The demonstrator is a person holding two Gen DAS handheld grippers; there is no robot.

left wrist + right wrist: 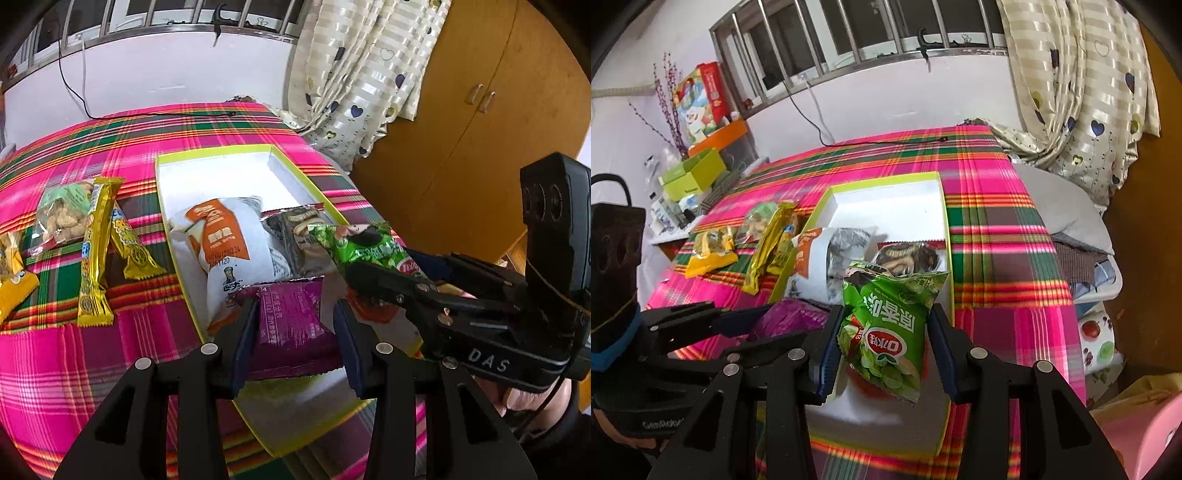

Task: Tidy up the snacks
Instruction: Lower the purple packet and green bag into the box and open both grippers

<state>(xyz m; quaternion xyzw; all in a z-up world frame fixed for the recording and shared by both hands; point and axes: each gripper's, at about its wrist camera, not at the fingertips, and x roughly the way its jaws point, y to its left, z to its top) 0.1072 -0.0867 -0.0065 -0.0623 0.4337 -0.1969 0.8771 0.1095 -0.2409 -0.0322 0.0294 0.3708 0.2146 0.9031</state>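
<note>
A shallow white box with a yellow-green rim (162, 206) (947, 229) lies on the pink plaid cloth. In it lie a white-and-orange packet (225, 243) (812, 254) and a dark brown packet (295, 229) (908, 256). My left gripper (295, 332) (783, 323) is shut on a purple packet (291, 317) (790, 317) just above the box's near end. My right gripper (886, 343) (380, 264) is shut on a green pea-snack packet (886, 332) (362, 243), held over the box beside the purple one.
Left of the box on the cloth lie two gold bars (94, 251), a clear bag of nuts (62, 214) and a yellow pack (11, 273). A black cable (166, 115) crosses the far edge. Curtain (1082, 92) and wooden cupboard (480, 147) stand right; a cluttered side table (690, 177) stands left.
</note>
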